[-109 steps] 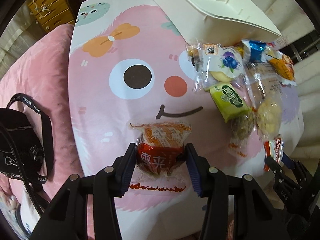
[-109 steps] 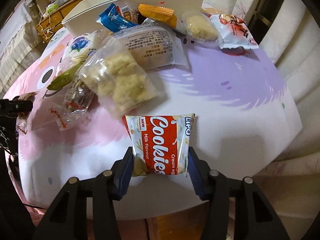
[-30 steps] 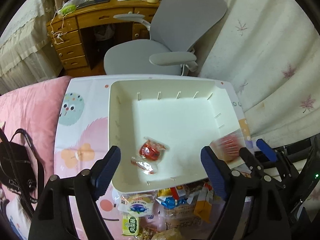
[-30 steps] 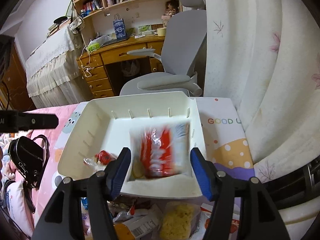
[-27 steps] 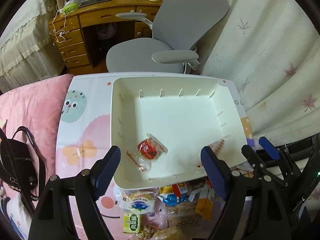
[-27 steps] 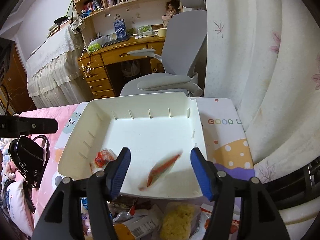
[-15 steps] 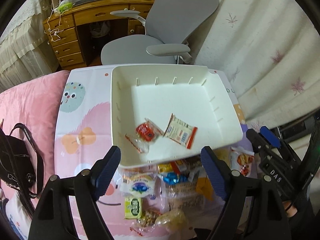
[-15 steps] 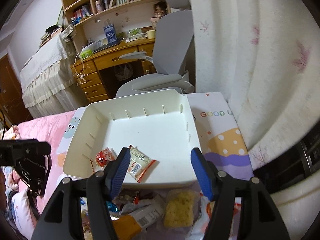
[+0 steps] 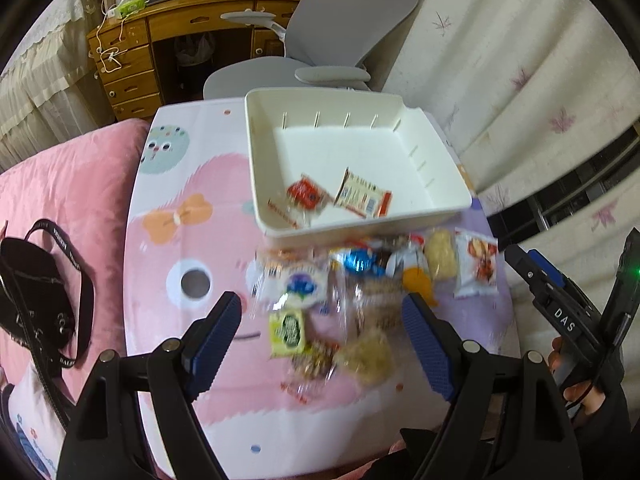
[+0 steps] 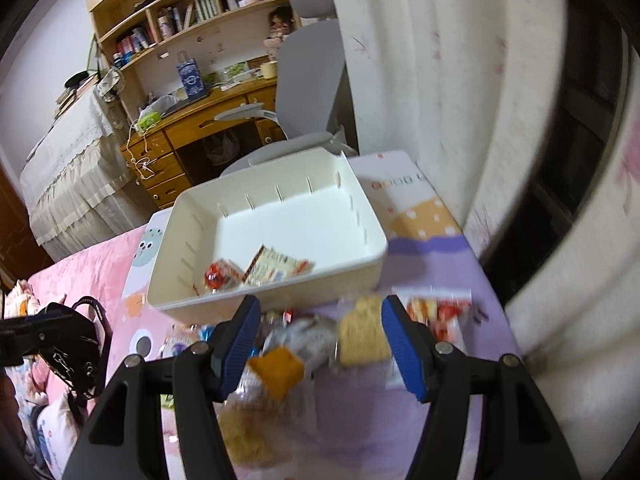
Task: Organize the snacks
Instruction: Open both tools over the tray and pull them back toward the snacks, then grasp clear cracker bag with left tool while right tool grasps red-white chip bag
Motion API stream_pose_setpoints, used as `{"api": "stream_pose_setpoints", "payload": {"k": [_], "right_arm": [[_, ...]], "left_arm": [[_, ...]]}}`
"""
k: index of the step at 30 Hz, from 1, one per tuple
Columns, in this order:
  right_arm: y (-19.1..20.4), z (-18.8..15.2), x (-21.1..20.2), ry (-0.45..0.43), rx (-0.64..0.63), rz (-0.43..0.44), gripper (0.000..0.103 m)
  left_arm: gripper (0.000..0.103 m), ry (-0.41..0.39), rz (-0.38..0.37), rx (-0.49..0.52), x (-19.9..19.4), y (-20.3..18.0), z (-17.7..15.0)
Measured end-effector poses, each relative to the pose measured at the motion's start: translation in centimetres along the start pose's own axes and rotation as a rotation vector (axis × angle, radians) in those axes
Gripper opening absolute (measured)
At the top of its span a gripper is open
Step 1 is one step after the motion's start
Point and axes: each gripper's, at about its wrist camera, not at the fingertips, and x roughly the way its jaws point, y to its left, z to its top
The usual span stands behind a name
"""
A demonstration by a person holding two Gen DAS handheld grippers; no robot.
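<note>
While both grippers hung above the bench, the left gripper (image 9: 322, 334) stood wide open with nothing between its ribbed blue pads, and the right gripper (image 10: 320, 344) was likewise parted and empty. Beneath them a loose pile of crinkly plastic-wrapped snacks (image 9: 360, 292) lay blurred on the glossy pink cartoon-face bench cover (image 9: 160, 264): a small square yellow-green packet (image 9: 287, 332), a clear bag of pale crumbly pieces (image 10: 362, 338) and a flat white packet with red print (image 9: 476, 266) at the pile's right edge. Just beyond the pile sat the white rectangular plastic bin (image 9: 448, 168) with slotted inner walls, holding a small red twist-wrapped sweet (image 9: 304, 196) and, beside it, a flat red-and-white biscuit packet (image 9: 362, 198). Farther off stood a grey padded office chair (image 9: 344, 28) and a wooden drawer desk (image 9: 132, 68).
</note>
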Motion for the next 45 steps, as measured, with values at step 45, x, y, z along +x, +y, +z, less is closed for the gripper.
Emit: {"api": "stream_pose_setpoints", "payload": {"k": [45], "right_arm": [[-13.7, -4.5, 5.7, 0.408, 0.253, 0.008, 0.063]], "left_arm": [[0.081, 0.081, 0.089, -0.178, 8.8, -6.5, -7.5]]}}
